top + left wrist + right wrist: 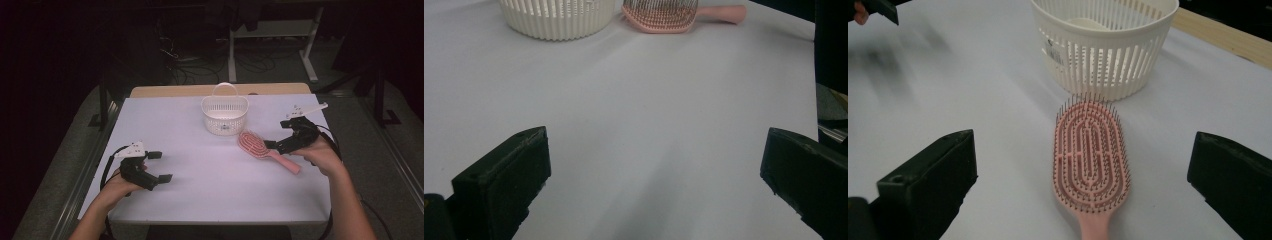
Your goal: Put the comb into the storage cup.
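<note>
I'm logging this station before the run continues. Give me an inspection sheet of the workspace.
Surface: white table, flat, a wooden strip along its far edge.
Job's things: pink hairbrush lying bristles up, head close to the white slatted basket, which stands upright with its handle raised.
Clutter: nothing seen.
Grippers: left gripper open over bare table; right gripper open, its jaws astride the hairbrush near the handle, not closed on it.
Cables: one trails from each gripper off the table's near edge.
Surroundings: dark room, white frame legs and floor cables beyond the table.
</note>
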Demonstrator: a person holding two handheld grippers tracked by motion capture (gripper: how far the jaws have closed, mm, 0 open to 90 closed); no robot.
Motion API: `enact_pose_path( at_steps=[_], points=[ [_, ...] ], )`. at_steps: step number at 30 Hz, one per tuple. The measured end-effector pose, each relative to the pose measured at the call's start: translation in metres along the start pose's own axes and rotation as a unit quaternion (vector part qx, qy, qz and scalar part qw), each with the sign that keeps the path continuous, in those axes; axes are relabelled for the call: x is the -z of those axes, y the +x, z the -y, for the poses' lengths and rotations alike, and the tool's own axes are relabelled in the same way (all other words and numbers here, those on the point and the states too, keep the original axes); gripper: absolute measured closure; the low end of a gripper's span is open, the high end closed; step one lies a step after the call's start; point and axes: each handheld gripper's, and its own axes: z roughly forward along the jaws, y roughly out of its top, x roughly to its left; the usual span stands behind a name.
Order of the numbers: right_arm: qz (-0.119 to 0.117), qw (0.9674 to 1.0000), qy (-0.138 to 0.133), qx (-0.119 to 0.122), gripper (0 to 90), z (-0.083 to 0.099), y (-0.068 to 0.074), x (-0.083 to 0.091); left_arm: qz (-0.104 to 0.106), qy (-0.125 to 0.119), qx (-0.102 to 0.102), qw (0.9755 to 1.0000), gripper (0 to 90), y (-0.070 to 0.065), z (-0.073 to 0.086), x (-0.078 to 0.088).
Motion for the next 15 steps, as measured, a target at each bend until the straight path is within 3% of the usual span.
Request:
enact_pose_path(
  at_steps=[15],
  points=[
    [0.007, 1.0, -0.006, -0.002, 0.0, -0.014, -0.014, 0.002, 0.001, 0.0, 0.001, 1.0, 0.0, 0.0, 0.0, 0.0]
  ],
)
